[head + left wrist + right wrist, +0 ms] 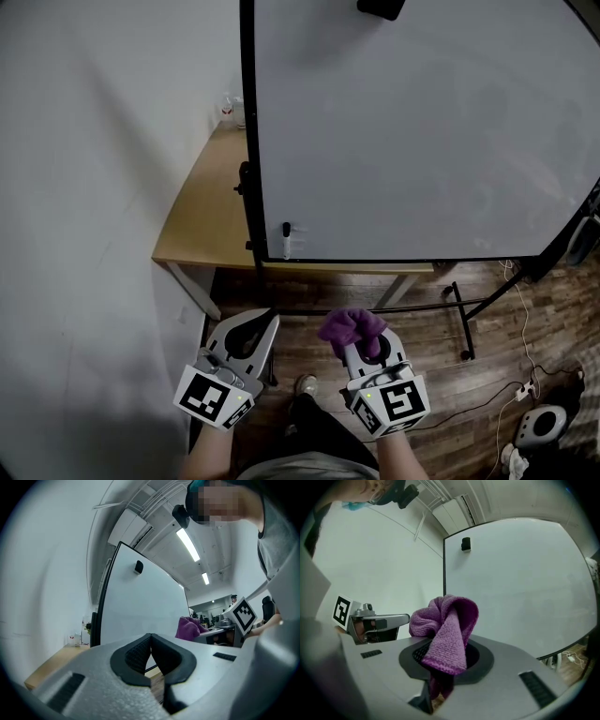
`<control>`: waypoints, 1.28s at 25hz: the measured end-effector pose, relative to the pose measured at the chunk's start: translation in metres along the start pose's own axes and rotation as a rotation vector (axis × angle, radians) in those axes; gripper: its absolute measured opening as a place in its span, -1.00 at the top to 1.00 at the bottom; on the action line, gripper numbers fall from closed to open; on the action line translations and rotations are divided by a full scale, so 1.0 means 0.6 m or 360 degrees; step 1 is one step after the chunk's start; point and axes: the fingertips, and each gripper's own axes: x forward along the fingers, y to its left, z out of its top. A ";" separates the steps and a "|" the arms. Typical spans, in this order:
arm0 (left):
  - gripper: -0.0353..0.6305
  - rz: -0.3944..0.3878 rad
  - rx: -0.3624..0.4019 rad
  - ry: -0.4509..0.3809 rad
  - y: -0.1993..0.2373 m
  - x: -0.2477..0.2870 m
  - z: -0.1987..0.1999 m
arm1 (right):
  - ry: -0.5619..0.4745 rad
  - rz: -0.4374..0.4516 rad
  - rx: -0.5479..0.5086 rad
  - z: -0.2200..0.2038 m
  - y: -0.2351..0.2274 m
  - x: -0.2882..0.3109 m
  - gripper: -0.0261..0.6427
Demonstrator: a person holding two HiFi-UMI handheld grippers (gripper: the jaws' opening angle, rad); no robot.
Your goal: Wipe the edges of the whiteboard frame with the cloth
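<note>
1. Head view: a person faces a whiteboard [422,131] in a black frame [248,141], holding 2 grippers low and well apart from it. The left gripper [261,323] points toward the frame's lower left corner. The right gripper [364,345] carries a purple cloth [351,325] bunched over its tips, clear of the frame. Only this view takes in the wooden table [202,216] at the board's lower left, a marker [286,239] at the bottom edge and the plank floor [422,305]. The board's top edge is cut off, and the cloth covers the right gripper's jaws.
2. Left gripper view: the 2 black pads [138,656] press together with nothing between them, which the head view leaves unclear. The cloth shows beyond, to the right. Items at the table's far corner are too small to identify.
3. Right gripper view: the jaws pinch the cloth; 1 fold flops forward over them and its tail hangs below. Unlike the head view, this one shows the board's top edge, with a black object [465,544] near the upper left corner. The board's lower right bends out of sight.
</note>
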 end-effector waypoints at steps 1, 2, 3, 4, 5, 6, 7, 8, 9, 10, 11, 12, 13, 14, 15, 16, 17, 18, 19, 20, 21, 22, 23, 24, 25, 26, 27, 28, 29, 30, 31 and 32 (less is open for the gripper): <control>0.84 0.0007 0.0002 0.0003 0.008 0.005 -0.003 | 0.0008 0.0007 0.0000 -0.003 -0.002 0.012 0.74; 0.84 0.0013 0.0005 0.0007 0.017 0.010 -0.006 | 0.0015 0.0016 0.0001 -0.007 -0.004 0.025 0.74; 0.84 0.0021 0.0007 0.0011 0.026 0.015 -0.010 | 0.0021 0.0027 0.0007 -0.011 -0.006 0.038 0.74; 0.84 0.0030 0.0008 0.0017 0.035 0.019 -0.013 | 0.0025 0.0039 0.0017 -0.016 -0.007 0.052 0.74; 0.84 0.0040 0.0006 0.0025 0.044 0.023 -0.018 | 0.0030 0.0050 0.0030 -0.021 -0.009 0.065 0.74; 0.84 0.0049 0.0003 0.0032 0.052 0.027 -0.022 | 0.0035 0.0063 0.0043 -0.026 -0.010 0.077 0.74; 0.84 0.0056 0.0002 0.0039 0.059 0.032 -0.027 | 0.0040 0.0078 0.0051 -0.030 -0.011 0.089 0.74; 0.84 0.0060 0.0002 0.0045 0.065 0.037 -0.032 | 0.0045 0.0094 0.0055 -0.035 -0.012 0.101 0.74; 0.84 0.0062 0.0005 0.0051 0.072 0.042 -0.036 | 0.0049 0.0107 0.0055 -0.039 -0.014 0.114 0.74; 0.84 0.0064 0.0007 0.0057 0.078 0.048 -0.041 | 0.0057 0.0115 0.0054 -0.045 -0.016 0.126 0.74; 0.84 0.0066 0.0009 0.0062 0.084 0.053 -0.045 | 0.0072 0.0119 0.0052 -0.051 -0.018 0.139 0.74; 0.84 0.0069 0.0009 0.0067 0.091 0.058 -0.050 | 0.0090 0.0119 0.0053 -0.059 -0.021 0.152 0.74; 0.84 0.0072 0.0008 0.0072 0.096 0.062 -0.055 | 0.0108 0.0120 0.0056 -0.067 -0.023 0.164 0.74; 0.84 0.0075 0.0005 0.0076 0.102 0.066 -0.060 | 0.0125 0.0123 0.0063 -0.076 -0.026 0.175 0.74; 0.84 0.0079 0.0001 0.0080 0.107 0.070 -0.065 | 0.0141 0.0129 0.0070 -0.084 -0.027 0.185 0.74; 0.84 0.0083 -0.0004 0.0083 0.112 0.073 -0.070 | 0.0156 0.0135 0.0077 -0.093 -0.029 0.195 0.74; 0.84 0.0087 -0.0009 0.0087 0.116 0.076 -0.076 | 0.0170 0.0139 0.0085 -0.102 -0.031 0.203 0.74; 0.84 0.0091 -0.0013 0.0092 0.120 0.078 -0.081 | 0.0185 0.0143 0.0093 -0.110 -0.032 0.211 0.74; 0.84 0.0096 -0.0016 0.0099 0.123 0.079 -0.086 | 0.0200 0.0148 0.0099 -0.119 -0.033 0.219 0.74; 0.84 0.0102 -0.0020 0.0107 0.127 0.080 -0.092 | 0.0216 0.0153 0.0102 -0.128 -0.034 0.226 0.74; 0.84 0.0107 -0.0025 0.0114 0.129 0.080 -0.098 | 0.0232 0.0160 0.0101 -0.136 -0.034 0.232 0.74; 0.84 0.0110 -0.0032 0.0121 0.132 0.080 -0.105 | 0.0249 0.0168 0.0097 -0.145 -0.033 0.239 0.74; 0.84 0.0112 -0.0045 0.0132 0.133 0.079 -0.112 | 0.0264 0.0177 0.0093 -0.154 -0.032 0.245 0.74; 0.84 0.0113 -0.0067 0.0152 0.133 0.080 -0.119 | 0.0279 0.0184 0.0091 -0.163 -0.030 0.251 0.74; 0.84 0.0113 -0.0093 0.0178 0.132 0.080 -0.126 | 0.0293 0.0191 0.0091 -0.172 -0.028 0.256 0.74; 0.84 0.0112 -0.0114 0.0201 0.131 0.081 -0.133 | 0.0308 0.0196 0.0090 -0.181 -0.027 0.261 0.74; 0.84 0.0111 -0.0123 0.0216 0.129 0.082 -0.140 | 0.0324 0.0200 0.0089 -0.190 -0.026 0.266 0.74; 0.84 0.0110 -0.0127 0.0227 0.128 0.083 -0.146 | 0.0341 0.0203 0.0088 -0.199 -0.025 0.270 0.74; 0.84 0.0109 -0.0130 0.0234 0.128 0.083 -0.152 | 0.0357 0.0206 0.0086 -0.209 -0.024 0.275 0.74; 0.84 0.0109 -0.0133 0.0235 0.127 0.084 -0.157 | 0.0372 0.0209 0.0086 -0.220 -0.022 0.280 0.74; 0.84 0.0112 -0.0134 0.0233 0.127 0.084 -0.160 | 0.0386 0.0211 0.0087 -0.230 -0.021 0.285 0.74; 0.84 0.0117 -0.0132 0.0232 0.128 0.085 -0.163 | 0.0400 0.0213 0.0089 -0.240 -0.020 0.291 0.74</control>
